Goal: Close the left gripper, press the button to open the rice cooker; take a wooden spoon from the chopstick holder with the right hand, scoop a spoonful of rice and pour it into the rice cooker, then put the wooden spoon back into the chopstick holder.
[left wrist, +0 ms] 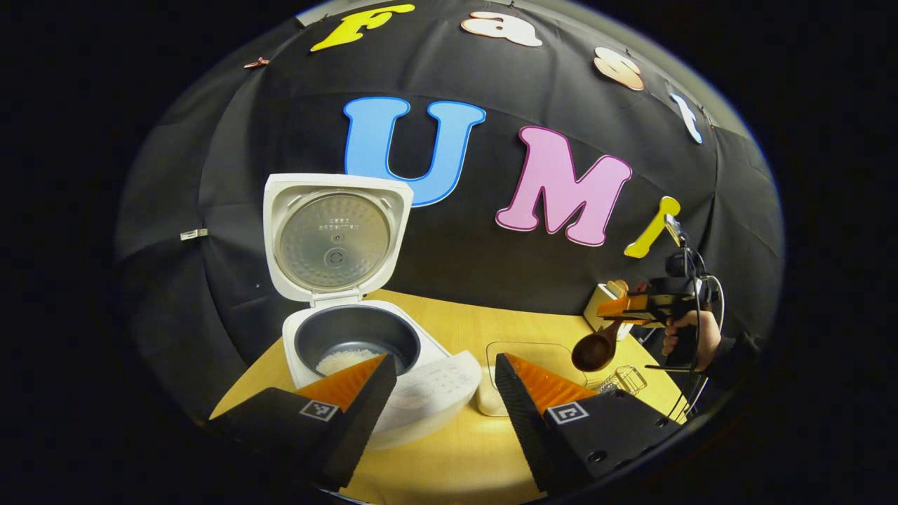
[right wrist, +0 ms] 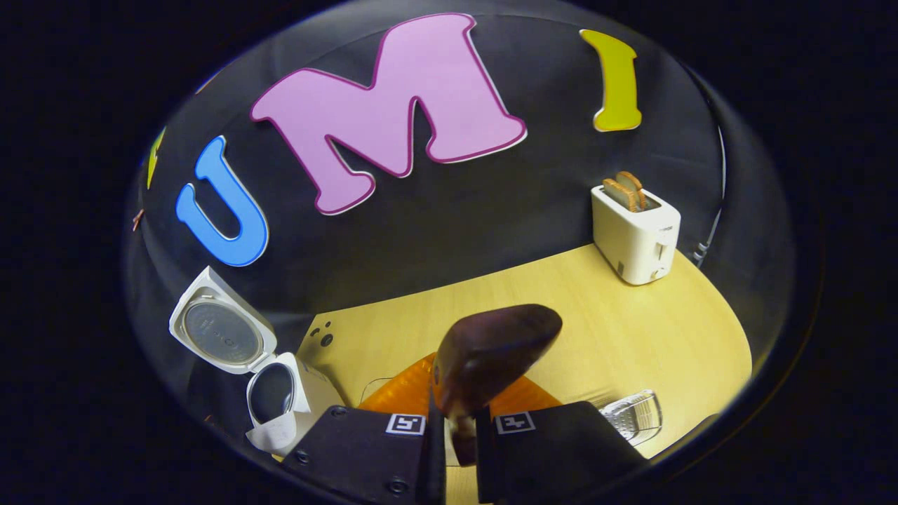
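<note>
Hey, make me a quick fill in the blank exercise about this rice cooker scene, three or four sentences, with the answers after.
1. The lid of the rice cooker stands ____.
2. The right gripper is shut on the handle of the ____.
3. The left gripper has its fingers ____.
4. The two slices of bread stick out of the white ____.

Missing words: open; wooden spoon; open; toaster.

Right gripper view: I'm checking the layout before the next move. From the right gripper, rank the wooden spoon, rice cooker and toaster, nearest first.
1. Wooden spoon: clamped in the right gripper.
2. Rice cooker: lower left, lid open.
3. Toaster: far right, by the wall.
</note>
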### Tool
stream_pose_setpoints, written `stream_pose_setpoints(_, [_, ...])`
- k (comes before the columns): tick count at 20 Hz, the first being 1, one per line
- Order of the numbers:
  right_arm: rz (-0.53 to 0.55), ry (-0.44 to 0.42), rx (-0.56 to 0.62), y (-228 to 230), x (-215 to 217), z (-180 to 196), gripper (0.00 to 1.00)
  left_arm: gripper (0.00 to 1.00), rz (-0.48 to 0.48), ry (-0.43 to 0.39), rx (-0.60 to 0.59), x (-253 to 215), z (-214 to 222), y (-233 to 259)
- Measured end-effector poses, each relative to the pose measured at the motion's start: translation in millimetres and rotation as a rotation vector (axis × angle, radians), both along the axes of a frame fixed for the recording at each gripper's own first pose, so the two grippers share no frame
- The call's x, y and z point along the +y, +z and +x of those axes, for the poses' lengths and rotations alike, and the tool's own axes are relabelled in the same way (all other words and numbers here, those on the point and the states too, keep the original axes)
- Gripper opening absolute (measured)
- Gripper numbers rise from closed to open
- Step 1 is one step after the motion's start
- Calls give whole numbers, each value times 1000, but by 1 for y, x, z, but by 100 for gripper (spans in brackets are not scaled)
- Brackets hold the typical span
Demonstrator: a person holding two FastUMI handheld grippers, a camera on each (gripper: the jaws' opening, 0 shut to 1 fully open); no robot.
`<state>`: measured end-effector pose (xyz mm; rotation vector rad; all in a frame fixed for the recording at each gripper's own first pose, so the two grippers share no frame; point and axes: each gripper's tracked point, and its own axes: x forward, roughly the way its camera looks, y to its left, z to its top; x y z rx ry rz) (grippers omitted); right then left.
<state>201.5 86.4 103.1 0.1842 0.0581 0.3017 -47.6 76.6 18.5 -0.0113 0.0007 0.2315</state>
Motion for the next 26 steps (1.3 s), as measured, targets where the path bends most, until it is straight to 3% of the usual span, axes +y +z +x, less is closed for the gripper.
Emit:
stream_pose_setpoints(6, [-129, -40, -28, -48, 38, 45, 21, 92, 19, -22, 61, 24, 3, -17])
stream_pose_setpoints(11, [-232, -127, -61, -88, 41, 71, 21, 92, -7, -55, 83, 35, 14, -23])
stream_pose_setpoints(16, [-246, -157, -86, -98, 43, 64, 21, 92, -29, -66, 77, 42, 17, -23])
stream_pose_setpoints(21, [-317, -105, 13, -136, 54, 42, 21, 92, -70, -64, 64, 44, 20, -22])
stream_pose_setpoints(22, [-306, -99, 8, -136, 56, 40, 10, 92, -72, -63, 61, 44, 20, -22])
stream_pose_setpoints(26, [-193, -106, 69, -139, 51, 40, 10, 92, -80, -67, 50, 43, 17, -20])
